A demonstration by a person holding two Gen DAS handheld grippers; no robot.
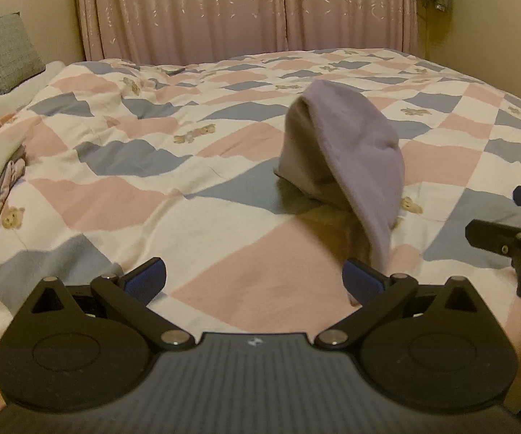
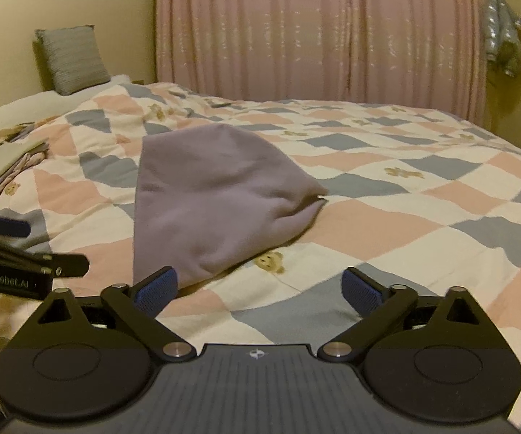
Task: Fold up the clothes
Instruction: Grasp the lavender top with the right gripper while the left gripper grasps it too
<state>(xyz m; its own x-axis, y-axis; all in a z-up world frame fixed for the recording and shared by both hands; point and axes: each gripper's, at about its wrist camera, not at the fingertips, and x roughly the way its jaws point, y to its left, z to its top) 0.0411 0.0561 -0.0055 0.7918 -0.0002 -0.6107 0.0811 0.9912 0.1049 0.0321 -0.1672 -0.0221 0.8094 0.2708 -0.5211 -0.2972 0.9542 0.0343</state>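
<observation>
Here we are at the bed [image 1: 224, 217], patchwork quilt [image 2: 423, 188] in pink, grey-blue and cream with little teddy bears printed on it; the lilac garment [image 2: 217, 195] sits mid-quilt, doubled over into a soft humped bundle, one flap trailing down toward the near edge; from the left wrist view that same lilac piece [image 1: 350, 152] rises like a hood, its narrow tail reaching down just beside the right-hand blue pad. Left tongs [image 1: 255, 284] are spread wide, nothing between the pads, only quilt showing in the gap; whether the tail of cloth brushes the pad or merely hangs in front of it I cannot tell. Right tongs [image 2: 258, 291] also splayed apart and released, bare quilt between them; the left blue pad sits at the garment's near edge, apparently without gripping it. Each tool peeks into the other's view at the side, black linkage and a blue tip hovering above the covers. Off at the left edge, a stack of folded clothes [image 2: 3, 166] lies on the quilt, well apart from the lilac bundle; a grey cushion [image 2: 72, 59] leans against the wall at the head of the bed; pink curtains [image 2: 314, 36] hang closed behind it all.
</observation>
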